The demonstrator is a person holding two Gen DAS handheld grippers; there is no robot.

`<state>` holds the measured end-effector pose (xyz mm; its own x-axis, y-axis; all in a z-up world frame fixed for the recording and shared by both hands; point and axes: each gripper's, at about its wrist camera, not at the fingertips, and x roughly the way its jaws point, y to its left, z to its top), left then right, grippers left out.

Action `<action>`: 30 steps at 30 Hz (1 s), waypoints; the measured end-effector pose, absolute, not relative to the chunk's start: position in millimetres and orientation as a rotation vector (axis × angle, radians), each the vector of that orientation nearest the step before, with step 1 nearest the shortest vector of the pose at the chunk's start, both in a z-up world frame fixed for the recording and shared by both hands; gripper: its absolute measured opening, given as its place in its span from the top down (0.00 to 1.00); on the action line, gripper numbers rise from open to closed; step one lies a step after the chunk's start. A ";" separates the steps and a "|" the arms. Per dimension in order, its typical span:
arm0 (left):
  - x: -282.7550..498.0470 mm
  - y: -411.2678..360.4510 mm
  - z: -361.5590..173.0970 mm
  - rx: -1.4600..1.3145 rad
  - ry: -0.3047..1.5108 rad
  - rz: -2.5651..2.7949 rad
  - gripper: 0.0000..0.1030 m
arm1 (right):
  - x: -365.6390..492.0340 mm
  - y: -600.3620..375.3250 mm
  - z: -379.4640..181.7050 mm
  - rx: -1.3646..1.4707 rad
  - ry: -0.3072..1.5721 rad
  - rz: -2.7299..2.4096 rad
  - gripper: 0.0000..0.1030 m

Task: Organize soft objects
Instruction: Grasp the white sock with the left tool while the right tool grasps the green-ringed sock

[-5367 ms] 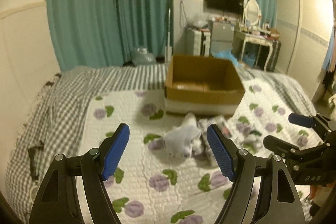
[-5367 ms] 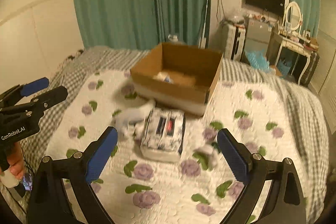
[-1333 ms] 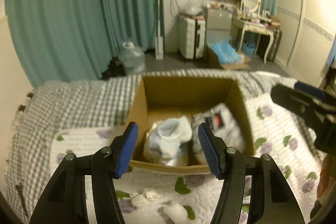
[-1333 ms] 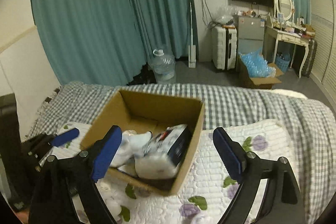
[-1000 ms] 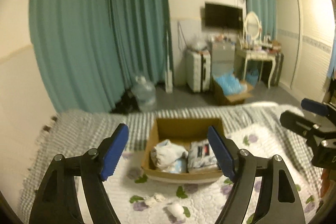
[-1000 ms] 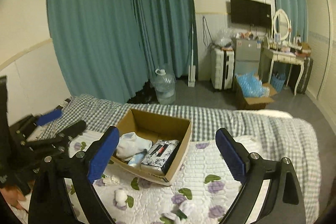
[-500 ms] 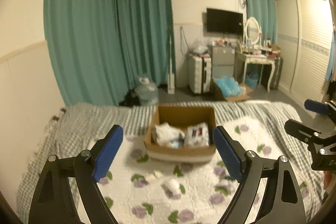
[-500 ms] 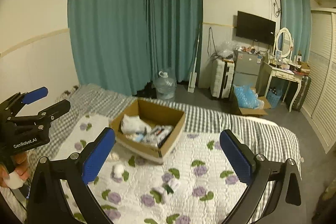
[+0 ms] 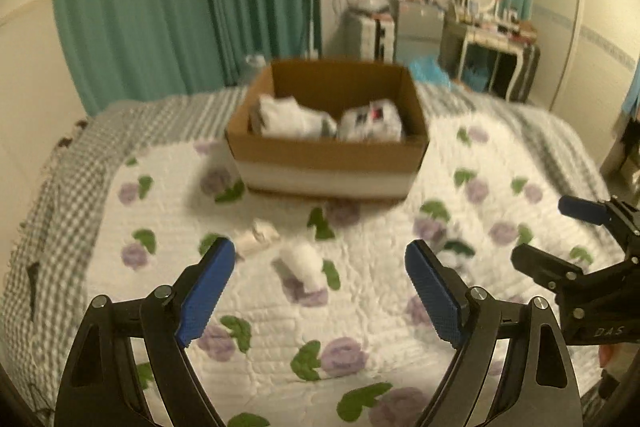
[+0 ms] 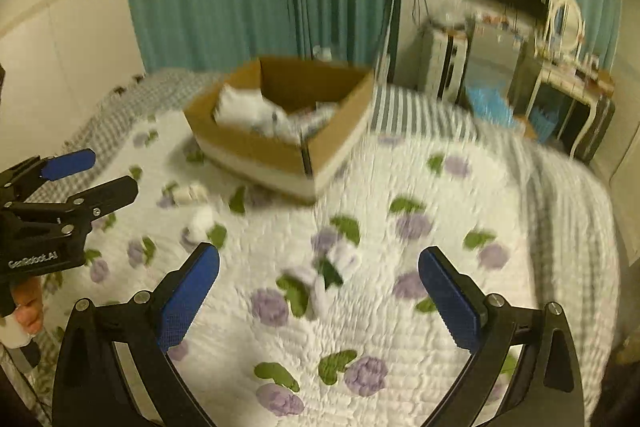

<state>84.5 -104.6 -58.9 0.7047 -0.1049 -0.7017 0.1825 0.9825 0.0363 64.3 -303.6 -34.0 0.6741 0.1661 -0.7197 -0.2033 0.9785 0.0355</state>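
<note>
**Cardboard box part-filled; small soft items left on the bed**

Cardboard box: stands on the far half of the quilt, open at the top. Contents: a white cloth bundle on the left and a patterned soft pack on the right, side by side inside the walls. These two count as sorted.

Loose items, left group: a white rolled piece near the middle of the quilt, and a smaller pale piece just to its left and slightly farther off. Both lie between the box and the left claw, apart from the box.

Loose items, right group: a cluster of small white and dark pieces, seen best from the right wrist camera, lying ahead of the right claw (blur hides how many pieces there are).

Left claw: jaws spread wide, nothing between them, hanging above the quilt short of the rolled piece.

Right claw: jaws spread wide, likewise empty, above the near part of the quilt.

Progress, as a judgement: roughly half done. The bulkier goods are boxed; the scattered small pieces remain to be picked up and carried to the box, each claw being lined up with its own group.
</note>
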 end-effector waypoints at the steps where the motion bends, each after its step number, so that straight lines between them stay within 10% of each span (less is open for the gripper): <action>1: 88.6 -104.2 -65.9 0.106 0.788 -0.162 0.15 | 70.1 -304.4 -47.8 -0.035 0.831 0.212 0.03; 11: 137.6 -104.1 -140.8 0.103 0.939 -0.177 0.18 | 116.5 -305.0 -141.2 0.018 0.996 0.199 0.15; 22: 159.7 -89.4 -163.4 0.065 1.008 -0.225 0.69 | 143.0 -308.4 -161.5 0.051 1.002 0.147 0.58; 30: 133.5 -85.8 -135.7 0.090 0.925 -0.279 0.70 | 134.2 -303.9 -138.8 0.059 0.961 0.143 0.69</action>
<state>133.5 -85.8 -135.7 0.5686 -0.1987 -0.7982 0.2759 0.9603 -0.0425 134.2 -303.9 -138.8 0.5638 0.1474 -0.8127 -0.0954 0.9890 0.1133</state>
